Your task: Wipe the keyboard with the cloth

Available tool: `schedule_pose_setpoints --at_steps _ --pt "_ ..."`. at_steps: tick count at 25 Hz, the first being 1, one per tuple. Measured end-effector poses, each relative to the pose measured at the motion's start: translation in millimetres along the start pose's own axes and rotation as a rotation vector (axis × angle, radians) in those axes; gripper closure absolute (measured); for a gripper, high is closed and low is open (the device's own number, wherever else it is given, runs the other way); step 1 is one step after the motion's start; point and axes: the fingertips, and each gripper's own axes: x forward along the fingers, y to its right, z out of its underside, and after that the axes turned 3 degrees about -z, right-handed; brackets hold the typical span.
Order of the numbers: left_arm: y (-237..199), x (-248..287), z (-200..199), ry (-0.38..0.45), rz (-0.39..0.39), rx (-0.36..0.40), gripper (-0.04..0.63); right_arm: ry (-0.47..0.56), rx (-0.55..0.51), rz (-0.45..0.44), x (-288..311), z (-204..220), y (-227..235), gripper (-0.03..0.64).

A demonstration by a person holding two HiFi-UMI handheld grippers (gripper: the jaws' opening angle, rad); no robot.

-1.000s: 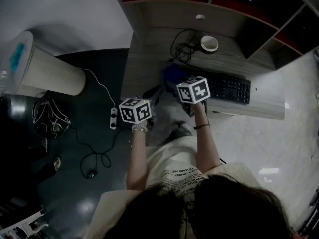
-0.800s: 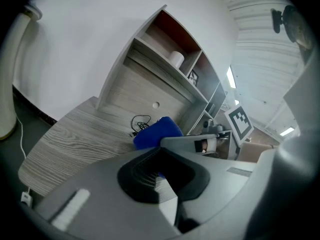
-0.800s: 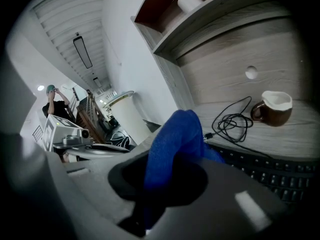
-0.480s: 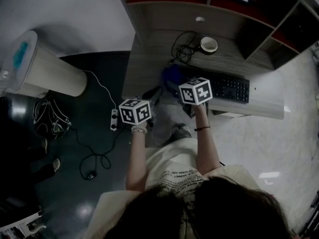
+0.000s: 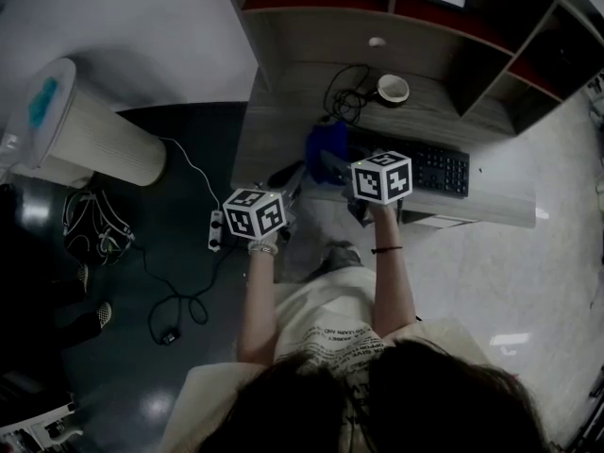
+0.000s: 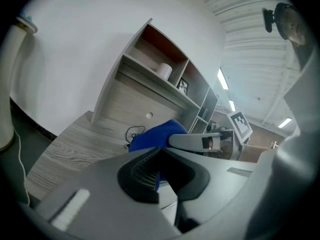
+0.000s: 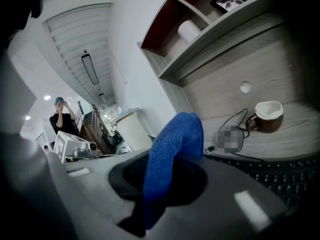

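One blue cloth [image 5: 324,147] is pinched in the right gripper [image 7: 165,184], at 9 o'clock of the one keyboard [image 5: 436,169]. The left gripper [image 6: 161,164], at the cloth's 7 o'clock, has its jaws together on nothing. One mug [image 5: 392,88] sits at the keyboard's 11 o'clock.

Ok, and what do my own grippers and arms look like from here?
The left gripper and right gripper have pale grey bodies with dark jaw pads. Each carries a white cube printed with black square markers. Arms are bare below a light printed T-shirt; a thin dark band circles the right wrist, a pale bracelet the left.
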Motion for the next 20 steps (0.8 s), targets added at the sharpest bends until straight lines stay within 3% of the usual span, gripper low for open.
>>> schedule_pose_setpoints --at_steps 8,14,20 --pt "25 7 -37 0.082 0.011 0.125 0.592 0.126 -0.091 -0.048 -35 -49 -8 0.557" --pt "60 9 -72 0.192 0.030 0.146 0.592 0.179 -0.188 -0.067 -67 -83 -16 0.557" --pt "90 10 -90 0.239 0.048 0.182 0.592 0.201 -0.219 -0.071 -90 -92 -17 0.557"
